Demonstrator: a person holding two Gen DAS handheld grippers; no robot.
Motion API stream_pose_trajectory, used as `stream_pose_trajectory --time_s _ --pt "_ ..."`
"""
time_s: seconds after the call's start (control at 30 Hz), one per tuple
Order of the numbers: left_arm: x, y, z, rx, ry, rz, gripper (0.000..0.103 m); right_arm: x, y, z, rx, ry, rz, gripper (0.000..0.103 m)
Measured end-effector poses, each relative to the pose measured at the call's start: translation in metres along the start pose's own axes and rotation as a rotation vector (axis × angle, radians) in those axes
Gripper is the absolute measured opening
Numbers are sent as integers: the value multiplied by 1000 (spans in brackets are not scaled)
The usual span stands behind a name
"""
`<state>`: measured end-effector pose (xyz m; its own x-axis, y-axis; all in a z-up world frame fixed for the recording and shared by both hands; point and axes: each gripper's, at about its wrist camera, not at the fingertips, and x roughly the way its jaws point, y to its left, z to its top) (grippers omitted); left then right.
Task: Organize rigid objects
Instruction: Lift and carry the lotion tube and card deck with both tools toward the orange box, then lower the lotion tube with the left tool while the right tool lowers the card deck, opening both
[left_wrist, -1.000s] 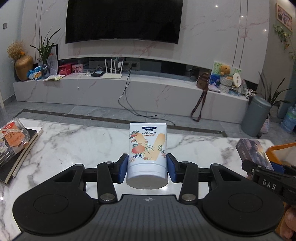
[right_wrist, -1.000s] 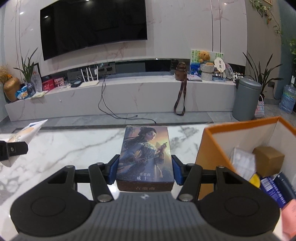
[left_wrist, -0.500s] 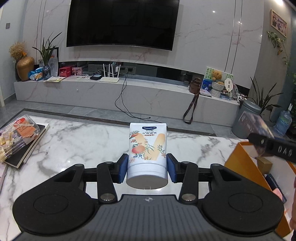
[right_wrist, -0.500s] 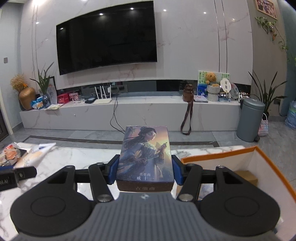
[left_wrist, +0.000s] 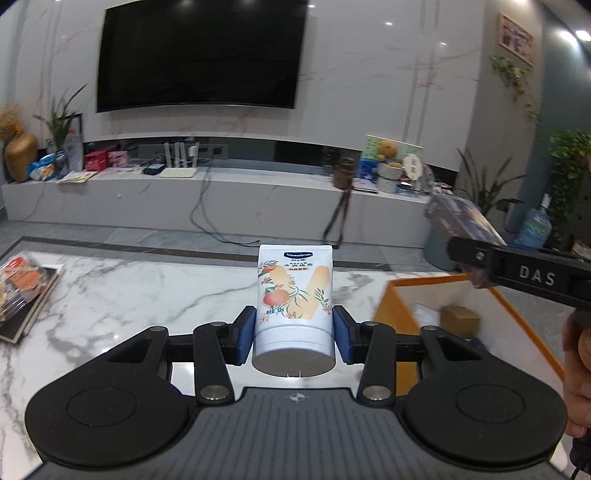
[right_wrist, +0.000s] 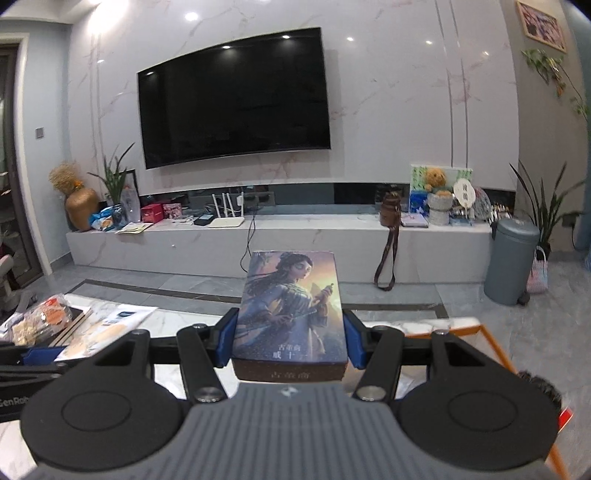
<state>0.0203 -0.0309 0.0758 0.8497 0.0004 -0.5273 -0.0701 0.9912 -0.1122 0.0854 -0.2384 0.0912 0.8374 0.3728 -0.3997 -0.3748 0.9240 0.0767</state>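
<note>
My left gripper (left_wrist: 293, 334) is shut on a white Vaseline tube (left_wrist: 294, 295) with a peach and flower print, held cap toward the camera above the marble table (left_wrist: 129, 295). My right gripper (right_wrist: 290, 341) is shut on a card box (right_wrist: 291, 310) printed with a painted woman, held level above the table. In the left wrist view the right gripper and its box (left_wrist: 458, 219) hang above the orange storage box (left_wrist: 399, 299) at the right. The orange box rim (right_wrist: 491, 336) shows low right in the right wrist view.
A book with a snack pack on it (left_wrist: 22, 291) lies at the table's left edge. The orange box holds a small brown carton (left_wrist: 460, 319) and other items. A grey bin (right_wrist: 511, 262) and a TV bench (right_wrist: 258, 240) stand beyond the table.
Both grippers have risen and moved right with their loads. The right gripper with the card box now hangs higher over the orange box, which has come into the left wrist view.
</note>
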Motion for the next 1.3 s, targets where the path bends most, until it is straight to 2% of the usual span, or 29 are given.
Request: stream_pose_trajectory --time_s 0.43,0.67,0.93,1.3 --pt "15 -88 -3 83 30 -121 50 -27 -60 -3 57 17 -32 57" --pt "35 -130 -12 154 68 -168 50 -32 -102 -13 62 84 -43 57" --pt "60 -165 -32 176 137 -208 50 -30 -140 -20 75 151 -69 57" --pt "84 -192 -60 262 262 -205 50 -6 -163 -51 48 302 -69 57"
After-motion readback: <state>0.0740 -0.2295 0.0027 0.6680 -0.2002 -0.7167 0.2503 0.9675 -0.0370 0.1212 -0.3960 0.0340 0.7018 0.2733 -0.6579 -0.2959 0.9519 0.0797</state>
